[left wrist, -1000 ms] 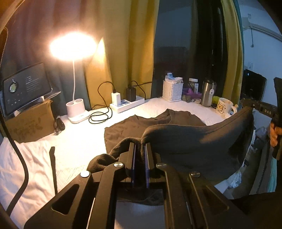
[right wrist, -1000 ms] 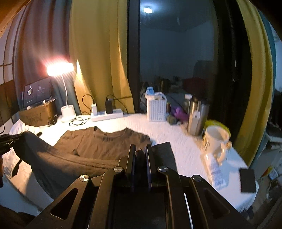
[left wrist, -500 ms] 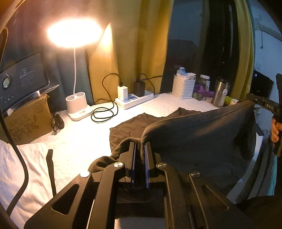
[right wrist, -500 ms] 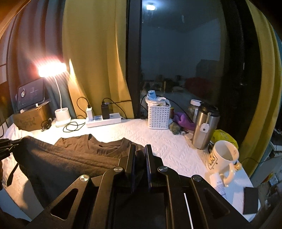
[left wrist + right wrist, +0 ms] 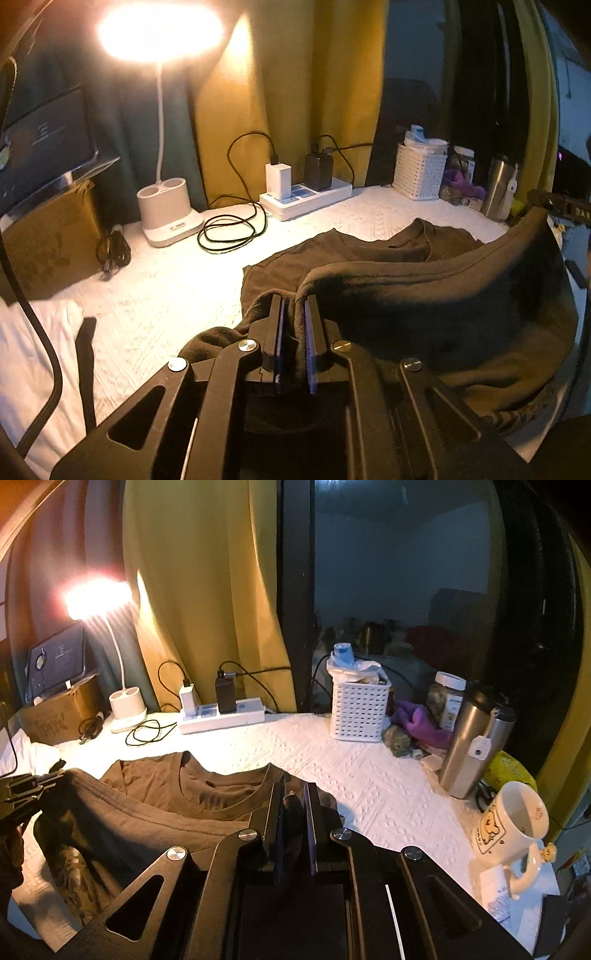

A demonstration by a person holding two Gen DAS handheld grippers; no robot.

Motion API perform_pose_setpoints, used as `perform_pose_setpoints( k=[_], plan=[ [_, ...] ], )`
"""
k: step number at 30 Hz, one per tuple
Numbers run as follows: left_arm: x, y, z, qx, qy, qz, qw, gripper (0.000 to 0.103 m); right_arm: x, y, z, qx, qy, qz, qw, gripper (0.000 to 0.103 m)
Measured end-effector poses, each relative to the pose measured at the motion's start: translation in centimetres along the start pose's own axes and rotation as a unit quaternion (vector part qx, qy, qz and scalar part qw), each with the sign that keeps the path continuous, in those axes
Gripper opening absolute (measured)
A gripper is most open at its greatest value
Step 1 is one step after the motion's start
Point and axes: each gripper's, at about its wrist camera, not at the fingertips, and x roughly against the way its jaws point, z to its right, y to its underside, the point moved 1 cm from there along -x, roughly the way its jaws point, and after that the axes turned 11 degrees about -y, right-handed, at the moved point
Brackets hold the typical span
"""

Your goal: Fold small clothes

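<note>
A dark brown T-shirt lies on the white-covered worktop with its neckline toward the window, and its lower hem is lifted off the surface and stretched between two grippers. The left gripper has its fingers narrow, pinched on a bunched corner of the hem, and they have just eased apart a little with the cloth between them. The right gripper holds the other corner, fingers close together on the fabric. The raised hem hangs in a sagging band over the flat part of the shirt. At the back stand a lit desk lamp, a power strip with chargers, a white basket and a steel flask; a mug sits near the right edge
</note>
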Motion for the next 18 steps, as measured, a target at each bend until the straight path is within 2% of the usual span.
perform_pose_setpoints(
  k=[3, 4, 6, 7, 8, 12, 14, 15, 16, 17, 18],
  plan=[
    [-1.1, 1.0, -0.1, 0.003, -0.016, -0.023, 0.9996, 0.011, -1.1, -0.1, 0.2, -0.001, -0.005, -0.004, 1.000, 0.010],
    [-1.4, 1.5, -0.3, 0.009, -0.024, -0.032, 0.9992, 0.019, -1.4, 0.0, 0.2, -0.001, -0.008, -0.004, 1.000, 0.010],
    [-1.6, 1.8, -0.3, 0.011, -0.034, -0.043, 0.9984, 0.043, -1.9, 0.0, 0.4, -0.005, -0.011, -0.006, 1.000, 0.010],
    [-1.3, 1.8, -0.3, 0.008, -0.038, -0.038, 0.9985, 0.064, -2.2, 0.0, 0.6, -0.009, -0.014, -0.007, 1.000, 0.010],
    [-0.9, 1.6, -0.1, 0.004, -0.038, -0.029, 0.9988, 0.072, -2.5, 0.1, 0.7, -0.010, -0.016, -0.008, 1.000, 0.010],
    [-0.9, 0.7, 1.4, -0.051, -0.041, -0.016, 0.9977, 0.071, -3.2, 0.3, 1.4, -0.017, -0.021, -0.011, 1.000, 0.010],
    [-2.2, 0.4, 1.8, -0.072, -0.032, -0.034, 0.9963, 0.071, -3.3, 0.6, 1.9, -0.023, -0.024, -0.012, 0.999, 0.010],
    [-3.2, 0.5, 1.8, -0.078, -0.025, -0.055, 0.9951, 0.071, -3.2, 0.7, 2.0, -0.024, -0.025, -0.012, 0.999, 0.010],
    [-4.1, 0.7, 1.7, -0.086, -0.030, -0.074, 0.9931, 0.066, -3.2, 0.9, 2.2, -0.026, -0.025, -0.013, 0.999, 0.010],
    [-4.6, 0.9, 1.7, -0.092, -0.035, -0.083, 0.9917, 0.049, -3.2, 1.1, 2.5, -0.029, -0.024, -0.014, 0.999, 0.010],
    [-5.1, 1.1, 1.5, -0.095, -0.035, -0.098, 0.9899, 0.041, -3.0, 1.3, 2.7, -0.032, -0.023, -0.014, 0.999, 0.010]
  ],
)
